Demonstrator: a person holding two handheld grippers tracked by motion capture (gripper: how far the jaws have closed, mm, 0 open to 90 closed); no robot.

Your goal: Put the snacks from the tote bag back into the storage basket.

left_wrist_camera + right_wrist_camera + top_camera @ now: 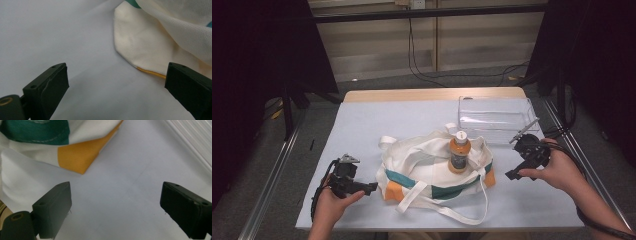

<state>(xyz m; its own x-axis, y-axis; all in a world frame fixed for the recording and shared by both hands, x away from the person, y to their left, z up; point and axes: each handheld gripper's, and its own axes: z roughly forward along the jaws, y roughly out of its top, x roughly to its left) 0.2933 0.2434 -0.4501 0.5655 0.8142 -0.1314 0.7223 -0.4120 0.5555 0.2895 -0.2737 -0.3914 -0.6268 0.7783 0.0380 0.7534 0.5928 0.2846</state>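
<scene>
Bottle (459,153) upright on tote bag (422,165), bag's length across table, left gripper (371,188) and right gripper (512,175) both gaping, empty.

No text, brand, number or sign can be read in any of the views. The orange bottle (459,156) standing on the cloth bag (422,170) carries a dark label, but its print is too small and blurred to make out.

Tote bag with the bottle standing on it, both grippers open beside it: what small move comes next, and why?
Probably bring the right gripper in toward the orange bottle. It stands upright on the tote bag, and both the right and left gripper are open, holding nothing.
</scene>
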